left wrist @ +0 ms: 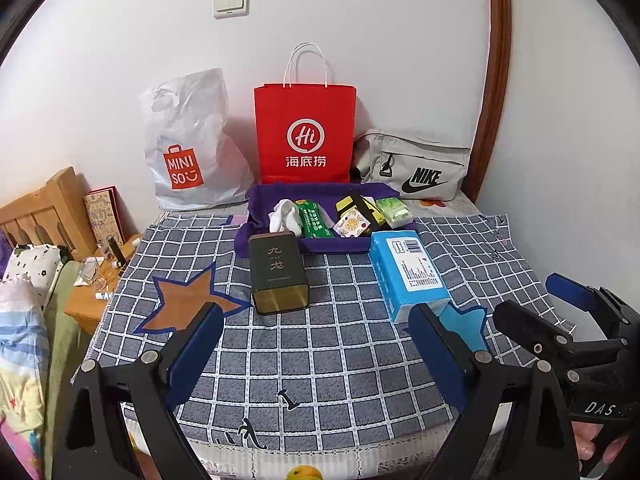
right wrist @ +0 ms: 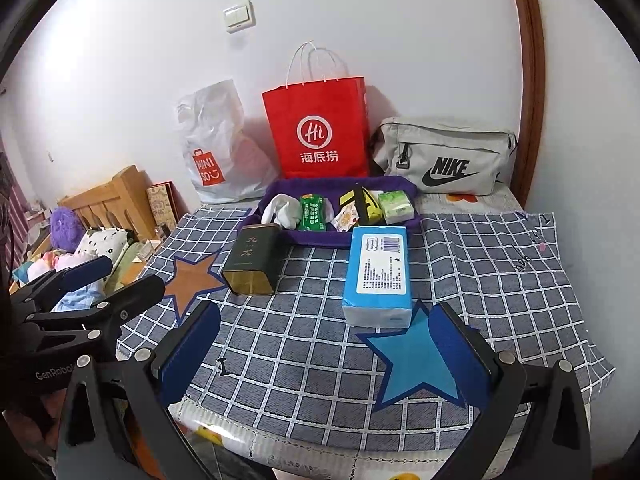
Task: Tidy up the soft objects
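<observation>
1. Left gripper [left wrist: 316, 356] and right gripper [right wrist: 324, 356]: both hover over the near edge of the checked cloth [right wrist: 320, 344] that covers the bed; each has its blue-padded jaws spread wide apart and holds nothing.
2. Blue star patch [right wrist: 416, 364], near right of the cloth, and brown star patch [left wrist: 188, 300], near left: flat marks sewn or printed on the cloth.
3. Blue tissue pack [right wrist: 378, 276]: lies lengthwise at the centre-right of the cloth, its near end touching the blue star's tip. Judged light and yielding, with a slick film wrap; best taken across its narrow sides near the middle, squeezed gently. A white label with a barcode faces up; the small print is unreadable.
4. Dark tin [left wrist: 278, 270]: lies on its side at centre-left, marked 九龙. It looks rigid, so probably not among the soft things.
5. Purple tray [left wrist: 276, 242], beyond both: holds white socks [left wrist: 284, 216], a green packet [left wrist: 316, 220], a fruit-print pouch [left wrist: 352, 226], a yellow-and-black item [left wrist: 360, 206] and a pale green tissue packet [left wrist: 394, 210].
6. Far edge, against the wall: white MINISO bag [left wrist: 192, 140], red paper bag [left wrist: 306, 132] reading "Hi 海底捞", grey NIKE pouch [left wrist: 416, 168].
</observation>
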The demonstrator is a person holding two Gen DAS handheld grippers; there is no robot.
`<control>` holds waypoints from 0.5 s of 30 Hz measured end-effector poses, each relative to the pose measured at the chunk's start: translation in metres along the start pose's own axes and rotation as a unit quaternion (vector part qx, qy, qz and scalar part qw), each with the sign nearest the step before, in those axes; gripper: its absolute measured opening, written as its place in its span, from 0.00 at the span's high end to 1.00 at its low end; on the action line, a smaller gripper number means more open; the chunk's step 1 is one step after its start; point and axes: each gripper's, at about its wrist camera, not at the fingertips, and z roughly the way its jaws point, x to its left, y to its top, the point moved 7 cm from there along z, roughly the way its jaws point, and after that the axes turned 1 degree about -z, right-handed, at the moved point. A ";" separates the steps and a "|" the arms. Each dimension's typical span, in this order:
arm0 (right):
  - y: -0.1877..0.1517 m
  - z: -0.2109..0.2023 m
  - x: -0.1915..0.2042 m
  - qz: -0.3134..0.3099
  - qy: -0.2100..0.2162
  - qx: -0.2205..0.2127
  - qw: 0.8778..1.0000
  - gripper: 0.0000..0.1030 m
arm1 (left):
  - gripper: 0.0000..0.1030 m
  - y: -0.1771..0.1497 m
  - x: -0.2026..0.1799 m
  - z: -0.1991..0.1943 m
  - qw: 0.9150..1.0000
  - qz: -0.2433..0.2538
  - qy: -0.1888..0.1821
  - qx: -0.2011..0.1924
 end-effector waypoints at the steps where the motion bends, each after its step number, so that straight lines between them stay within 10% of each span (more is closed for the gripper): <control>1: 0.000 0.000 0.000 0.001 0.000 0.000 1.000 0.00 | 0.09 0.000 0.000 0.000 1.000 0.000 0.000 0.000; 15: 0.000 0.001 -0.002 0.002 -0.001 0.001 1.000 0.00 | 0.09 -0.001 0.001 0.000 1.000 -0.001 0.000 0.000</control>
